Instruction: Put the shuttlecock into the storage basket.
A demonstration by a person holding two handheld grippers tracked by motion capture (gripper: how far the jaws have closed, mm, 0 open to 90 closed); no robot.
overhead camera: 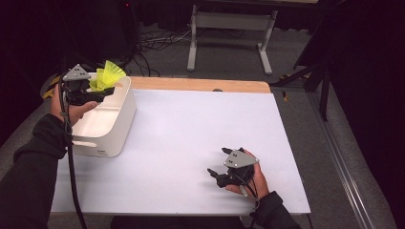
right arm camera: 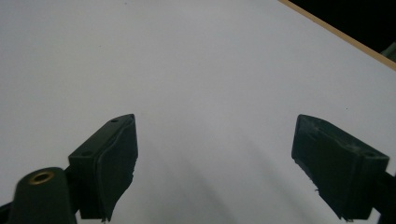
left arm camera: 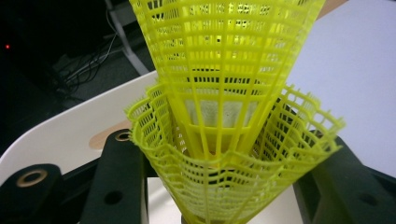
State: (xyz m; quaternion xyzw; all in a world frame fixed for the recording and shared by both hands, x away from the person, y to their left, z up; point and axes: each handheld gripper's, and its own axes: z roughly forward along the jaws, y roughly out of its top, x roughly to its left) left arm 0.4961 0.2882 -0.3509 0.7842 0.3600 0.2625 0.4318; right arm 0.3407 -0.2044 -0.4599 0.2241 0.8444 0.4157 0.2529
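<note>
We're looking at a white table (overhead camera: 191, 143) with nothing loose on it, and a white bin (overhead camera: 112, 121) sits at its far left corner. Our left gripper (overhead camera: 107, 91) hovers over that bin's far rim, jaws clamped on the yellow shuttlecocks (left arm camera: 224, 116) – two mesh skirts nested one inside the other, held up above the opening, not yet inside. So by our reading the carry is done; lowering and letting go remain. Our right gripper (right arm camera: 215, 154) rests near right on the bare tabletop, jaws spread wide with nothing between them
</note>
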